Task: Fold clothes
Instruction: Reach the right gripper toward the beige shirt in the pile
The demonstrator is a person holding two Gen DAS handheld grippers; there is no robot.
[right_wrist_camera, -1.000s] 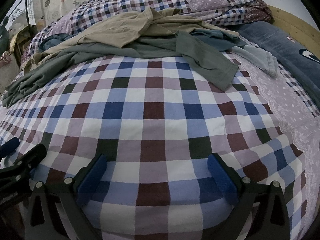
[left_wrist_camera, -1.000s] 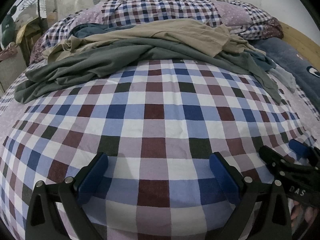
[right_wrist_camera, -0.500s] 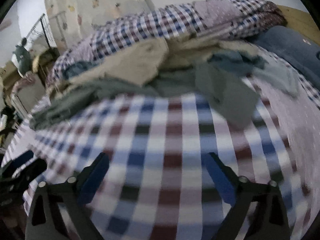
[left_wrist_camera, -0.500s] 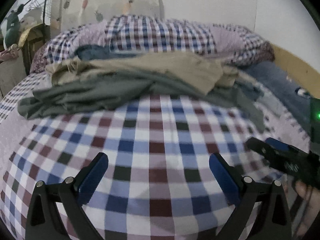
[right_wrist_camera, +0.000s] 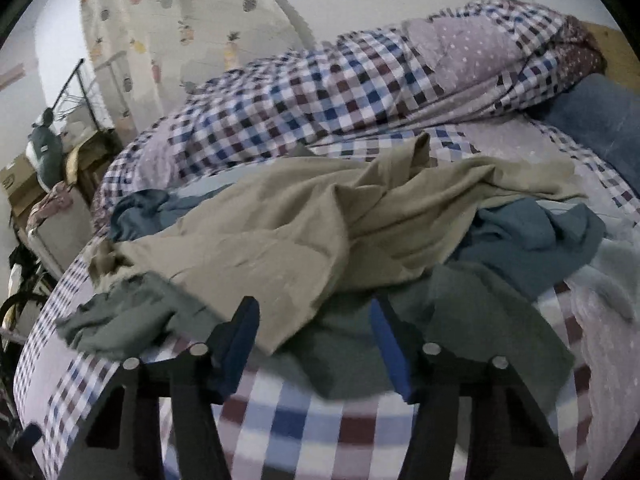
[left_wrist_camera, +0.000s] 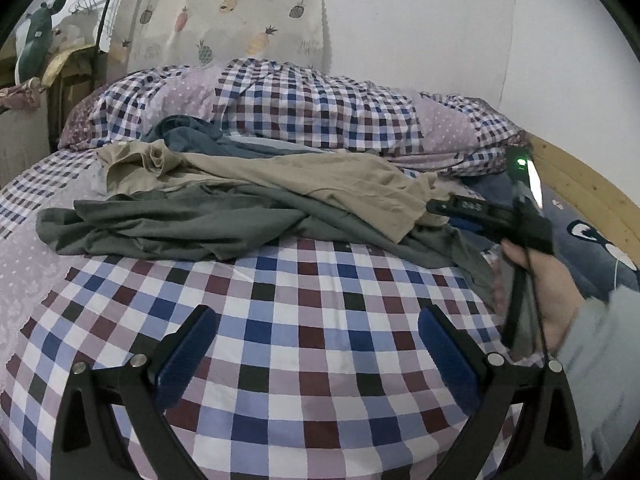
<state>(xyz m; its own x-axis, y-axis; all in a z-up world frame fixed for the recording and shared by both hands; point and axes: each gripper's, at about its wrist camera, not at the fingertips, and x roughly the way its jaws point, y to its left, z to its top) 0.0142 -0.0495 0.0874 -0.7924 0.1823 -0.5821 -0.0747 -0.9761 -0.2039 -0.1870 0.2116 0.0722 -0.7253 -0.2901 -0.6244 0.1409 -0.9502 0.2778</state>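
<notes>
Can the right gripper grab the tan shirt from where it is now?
Probably yes. The right gripper is open, right at the pile's near edge, and the tan shirt lies on top with its hem just ahead of the fingers, nothing covering it.

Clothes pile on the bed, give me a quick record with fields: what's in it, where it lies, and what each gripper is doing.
surface: checked bedspread
pile: tan garment on top, grey-green garment beneath, blue garment to the right
folded: none, all crumpled
left gripper: open, above bare bedspread, short of the pile
right gripper: open, at the pile's near edge, holding nothing
behind pile: rolled checked duvet
</notes>
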